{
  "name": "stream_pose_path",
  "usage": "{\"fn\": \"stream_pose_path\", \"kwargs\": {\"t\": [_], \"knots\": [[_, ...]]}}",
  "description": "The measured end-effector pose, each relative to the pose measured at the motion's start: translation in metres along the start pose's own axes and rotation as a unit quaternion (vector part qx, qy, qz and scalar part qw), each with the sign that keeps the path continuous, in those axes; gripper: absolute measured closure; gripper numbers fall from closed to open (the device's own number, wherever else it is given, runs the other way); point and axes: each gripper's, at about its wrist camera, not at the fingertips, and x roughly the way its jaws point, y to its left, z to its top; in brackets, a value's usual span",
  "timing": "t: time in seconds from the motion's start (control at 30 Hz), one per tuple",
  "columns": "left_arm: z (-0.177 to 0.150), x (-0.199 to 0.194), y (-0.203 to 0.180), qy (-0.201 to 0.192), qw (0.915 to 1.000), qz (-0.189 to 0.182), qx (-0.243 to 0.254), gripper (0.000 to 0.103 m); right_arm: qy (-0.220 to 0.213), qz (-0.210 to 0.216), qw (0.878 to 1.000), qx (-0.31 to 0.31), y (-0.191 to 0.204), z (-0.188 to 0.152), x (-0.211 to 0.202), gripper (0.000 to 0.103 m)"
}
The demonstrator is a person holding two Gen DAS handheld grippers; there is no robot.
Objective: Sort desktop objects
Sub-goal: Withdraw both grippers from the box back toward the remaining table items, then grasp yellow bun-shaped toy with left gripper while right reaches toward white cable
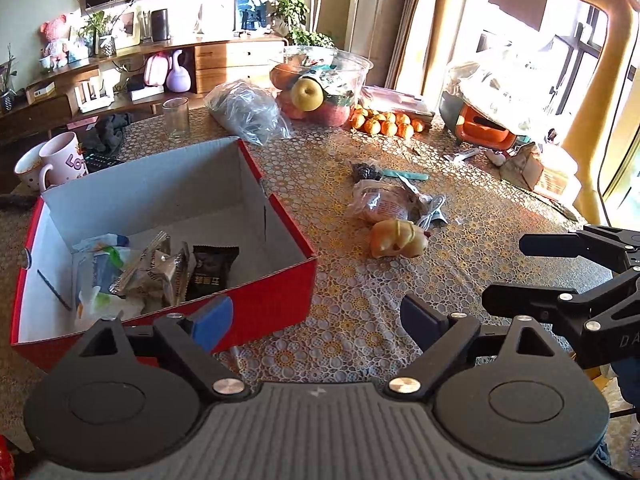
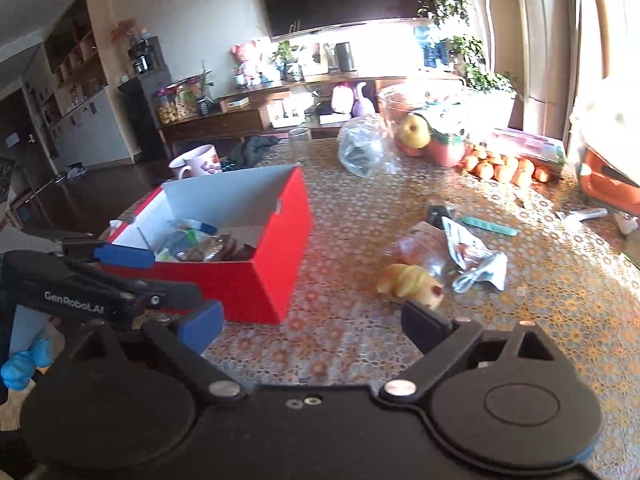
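Note:
A red cardboard box (image 1: 276, 296) with a white inside stands on the patterned table and holds several snack packets (image 1: 160, 272). It also shows in the right wrist view (image 2: 264, 280). To its right lie a yellow squishy toy (image 1: 398, 238), a clear-wrapped packet (image 1: 380, 200), a teal stick (image 1: 404, 175) and a small dark bundle (image 1: 365, 171). My left gripper (image 1: 316, 320) is open and empty, just in front of the box's near corner. My right gripper (image 2: 312, 328) is open and empty, near the toy (image 2: 410, 280).
A clear bowl of fruit (image 1: 320, 80), a plastic bag (image 1: 244, 110), a glass (image 1: 176, 118), tangerines (image 1: 384, 122) and two mugs (image 1: 52, 162) stand at the far side. An orange container (image 1: 486, 128) and clutter sit far right.

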Motion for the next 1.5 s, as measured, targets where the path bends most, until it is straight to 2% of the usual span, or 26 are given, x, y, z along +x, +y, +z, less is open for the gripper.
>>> {"fn": "stream_pose_path", "kwargs": {"t": [0.07,0.2,0.6,1.0,1.5], "knots": [[0.0,0.005,-0.006,0.002,1.0,-0.009,-0.001,0.012,-0.002,-0.008,1.0,0.007,-0.008,-0.003,-0.002,0.005],[-0.002,0.015,-0.021,0.003,0.9997,-0.022,0.005,0.0,-0.002,-0.026,1.0,0.018,-0.025,-0.007,-0.002,0.005],[0.004,0.053,-0.072,0.005,0.9981,-0.043,0.045,0.0,0.004,-0.069,0.997,0.04,-0.077,-0.012,0.001,0.007],[0.014,0.107,-0.097,0.01,0.9973,-0.03,0.066,0.0,0.021,-0.082,0.995,0.052,-0.119,-0.008,0.033,0.01],[0.024,0.182,-0.105,0.018,0.9973,-0.014,0.07,0.0,0.058,-0.086,0.994,0.037,-0.151,0.01,0.102,0.02]]}}
